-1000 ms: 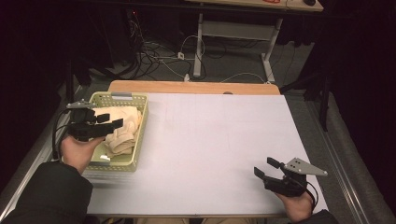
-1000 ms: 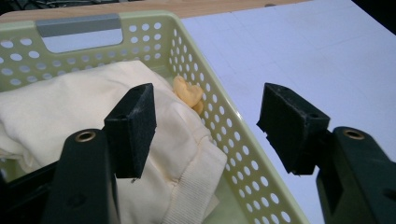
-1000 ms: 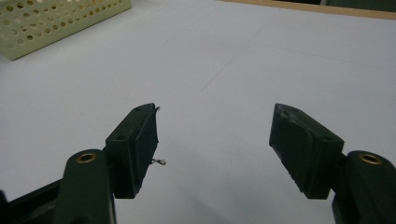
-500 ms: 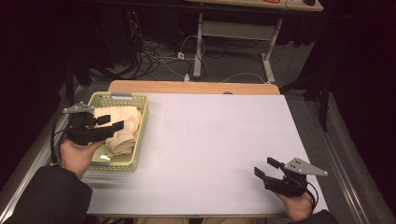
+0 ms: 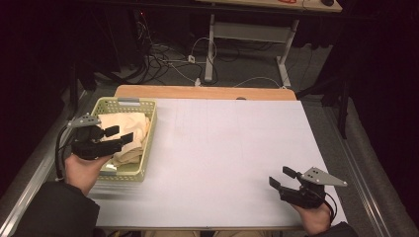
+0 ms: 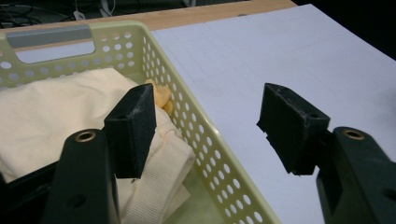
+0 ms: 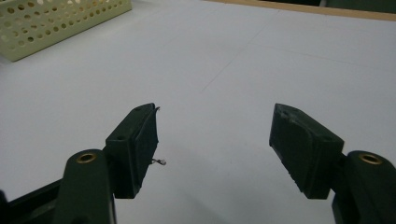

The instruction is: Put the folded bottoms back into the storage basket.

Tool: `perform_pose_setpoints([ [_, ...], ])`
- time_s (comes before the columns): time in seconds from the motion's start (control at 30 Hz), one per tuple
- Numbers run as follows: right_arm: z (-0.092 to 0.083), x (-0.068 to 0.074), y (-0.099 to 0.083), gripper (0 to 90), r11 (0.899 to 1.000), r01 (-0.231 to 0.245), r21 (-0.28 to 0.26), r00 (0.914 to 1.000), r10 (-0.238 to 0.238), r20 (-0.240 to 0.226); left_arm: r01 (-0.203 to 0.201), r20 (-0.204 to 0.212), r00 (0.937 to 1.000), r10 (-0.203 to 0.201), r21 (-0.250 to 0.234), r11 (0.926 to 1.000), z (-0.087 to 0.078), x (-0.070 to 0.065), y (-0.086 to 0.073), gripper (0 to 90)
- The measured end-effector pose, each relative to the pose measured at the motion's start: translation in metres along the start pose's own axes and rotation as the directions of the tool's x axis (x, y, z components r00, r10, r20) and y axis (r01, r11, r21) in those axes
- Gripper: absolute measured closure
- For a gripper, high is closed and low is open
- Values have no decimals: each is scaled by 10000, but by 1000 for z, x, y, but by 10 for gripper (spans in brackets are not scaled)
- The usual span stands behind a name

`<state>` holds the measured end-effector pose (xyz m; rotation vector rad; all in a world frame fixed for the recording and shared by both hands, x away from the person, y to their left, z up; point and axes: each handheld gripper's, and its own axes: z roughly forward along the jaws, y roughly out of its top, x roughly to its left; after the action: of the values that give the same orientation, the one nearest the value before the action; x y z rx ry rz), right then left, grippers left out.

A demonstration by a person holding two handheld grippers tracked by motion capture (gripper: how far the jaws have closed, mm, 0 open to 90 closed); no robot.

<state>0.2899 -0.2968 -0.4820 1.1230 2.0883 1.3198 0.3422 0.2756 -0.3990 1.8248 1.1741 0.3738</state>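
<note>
One cloth (image 6: 60, 112) under left gripper (image 6: 205, 121)

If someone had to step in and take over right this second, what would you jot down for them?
Left gripper: open, holding nothing, over the green basket at the table's left side; one jaw is above the cream cloth, the other beyond the basket's rim.
Right gripper: open, holding nothing, low over the bare white table near its front right corner.
Done: nothing is gripped; the cloth lies bunched in the basket.
Left: probably close the left jaws on the cloth and lift it out onto the table.
</note>
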Motion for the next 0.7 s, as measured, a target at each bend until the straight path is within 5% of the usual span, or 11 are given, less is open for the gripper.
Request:
perform_pose_setpoints([
  [0.7, -1, 0, 0, 328, 10000, -8, -61, 10000, 8, -1, -403, -60, 9992, 401, -313, 9987, -8, -14, -16, 333],
])
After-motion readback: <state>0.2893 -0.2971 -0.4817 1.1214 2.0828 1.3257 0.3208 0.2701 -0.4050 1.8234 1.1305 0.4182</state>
